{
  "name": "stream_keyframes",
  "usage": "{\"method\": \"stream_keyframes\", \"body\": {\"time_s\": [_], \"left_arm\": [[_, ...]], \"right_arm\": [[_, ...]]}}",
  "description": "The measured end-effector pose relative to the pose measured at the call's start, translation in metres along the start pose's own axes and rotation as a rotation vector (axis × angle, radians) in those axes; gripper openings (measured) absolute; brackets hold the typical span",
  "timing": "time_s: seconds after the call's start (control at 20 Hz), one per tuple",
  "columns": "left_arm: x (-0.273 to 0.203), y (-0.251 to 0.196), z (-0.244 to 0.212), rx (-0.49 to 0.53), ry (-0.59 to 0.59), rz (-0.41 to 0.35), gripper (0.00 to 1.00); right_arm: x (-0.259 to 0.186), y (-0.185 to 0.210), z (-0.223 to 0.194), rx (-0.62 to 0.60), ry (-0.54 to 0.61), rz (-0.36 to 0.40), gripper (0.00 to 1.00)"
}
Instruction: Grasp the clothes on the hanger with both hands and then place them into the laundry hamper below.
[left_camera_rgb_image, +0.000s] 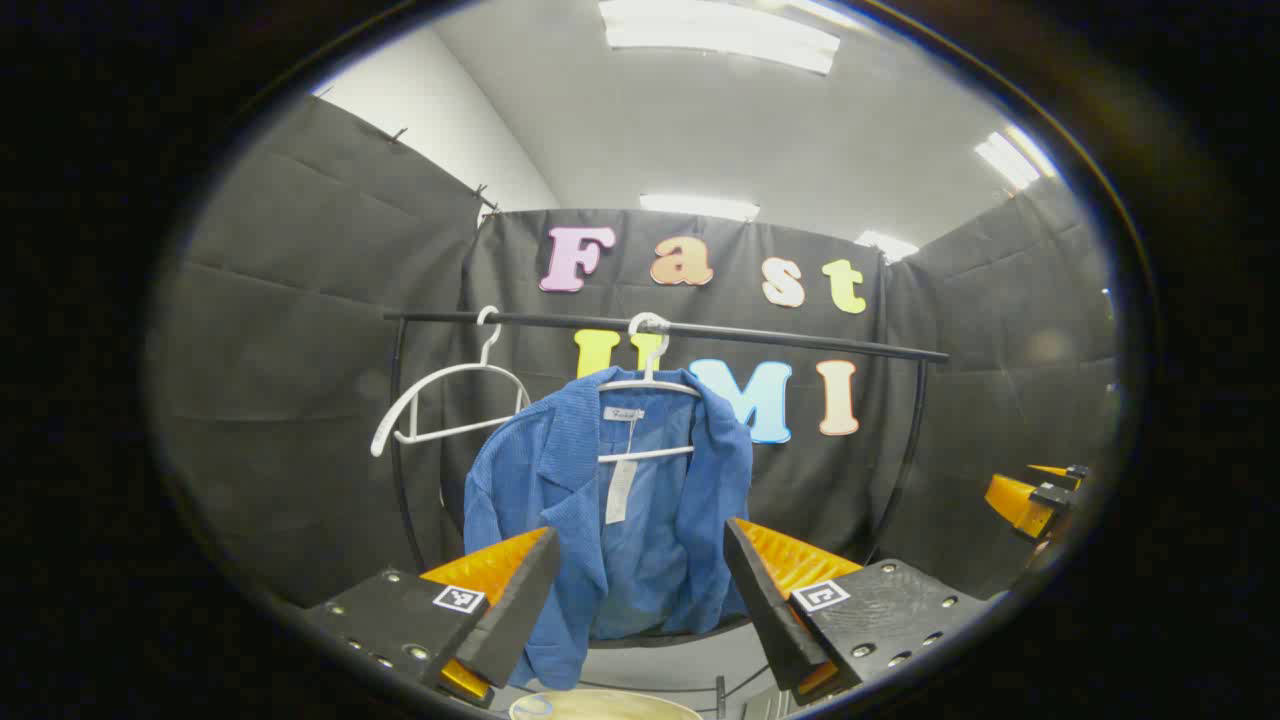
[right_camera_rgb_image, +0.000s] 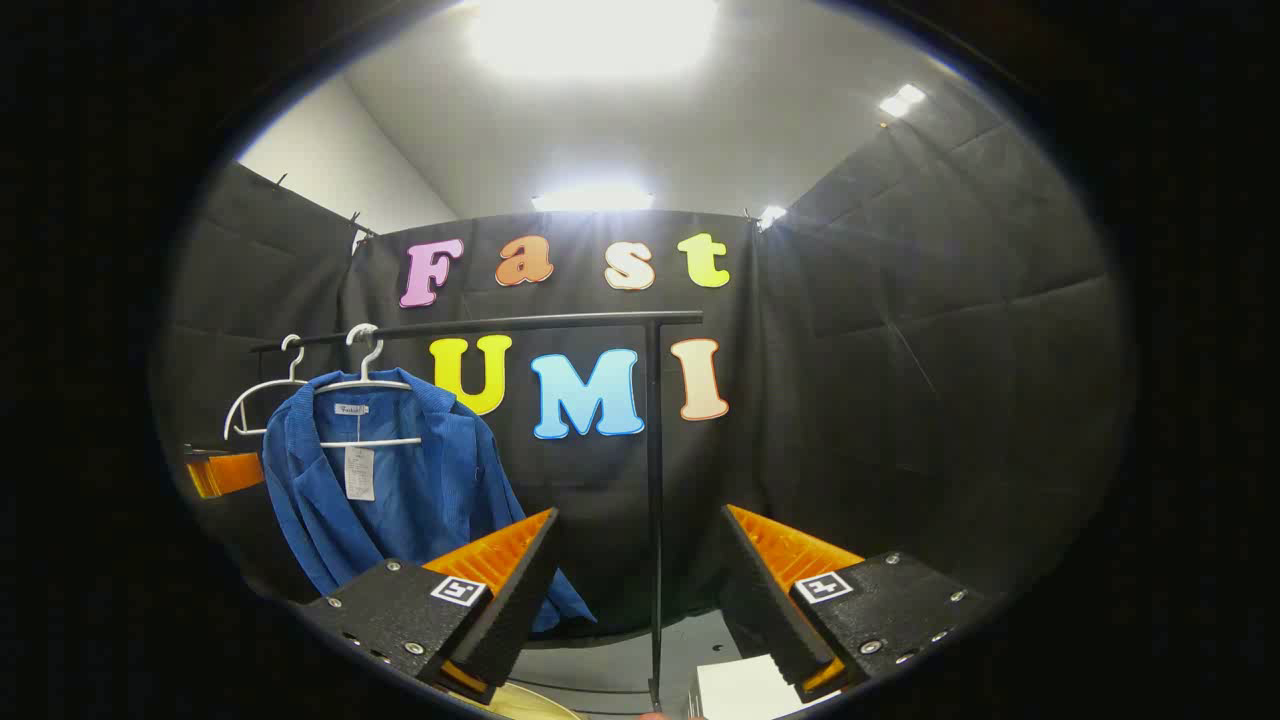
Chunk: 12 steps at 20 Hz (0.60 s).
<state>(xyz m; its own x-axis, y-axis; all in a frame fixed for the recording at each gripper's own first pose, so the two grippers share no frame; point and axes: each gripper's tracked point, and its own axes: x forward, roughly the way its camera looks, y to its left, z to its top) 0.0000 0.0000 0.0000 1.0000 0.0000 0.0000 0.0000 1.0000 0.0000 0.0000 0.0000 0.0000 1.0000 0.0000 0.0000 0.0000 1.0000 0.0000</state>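
In the left gripper view, the left gripper (left_camera_rgb_image: 640, 590) is hanging with its fingers spread wide, gripping nothing. Straight ahead, the blue jacket (left_camera_rgb_image: 610, 500) is hanging on a white hanger (left_camera_rgb_image: 648, 385) from the black rail (left_camera_rgb_image: 700, 330), beside an empty hanger (left_camera_rgb_image: 450, 400); the hamper's pale rim (left_camera_rgb_image: 605, 706) is peeking in below.

In the right gripper view, the right gripper (right_camera_rgb_image: 640, 590) is likewise gaping, empty, with the jacket (right_camera_rgb_image: 400, 490) off to its left.

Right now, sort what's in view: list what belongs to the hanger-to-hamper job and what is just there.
Job:
- blue jacket on its white hanger
- laundry hamper rim, at the bottom edge
- left hand-held gripper, open
- right hand-held gripper, open

Just there:
- empty white hanger
- black rail
- white block
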Motion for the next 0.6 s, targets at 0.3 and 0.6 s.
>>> {"method": "stream_keyframes", "body": {"time_s": [0.3,0.6], "left_arm": [[-0.005,-0.006,-0.001,0.012,-0.007,0.017,0.94],[-0.015,-0.03,-0.005,0.007,-0.011,-0.031,0.96]], "right_arm": [[0.001,-0.001,-0.003,0.0,0.015,0.024,0.96],[0.002,-0.002,-0.006,0.03,0.019,0.058,0.96]]}}
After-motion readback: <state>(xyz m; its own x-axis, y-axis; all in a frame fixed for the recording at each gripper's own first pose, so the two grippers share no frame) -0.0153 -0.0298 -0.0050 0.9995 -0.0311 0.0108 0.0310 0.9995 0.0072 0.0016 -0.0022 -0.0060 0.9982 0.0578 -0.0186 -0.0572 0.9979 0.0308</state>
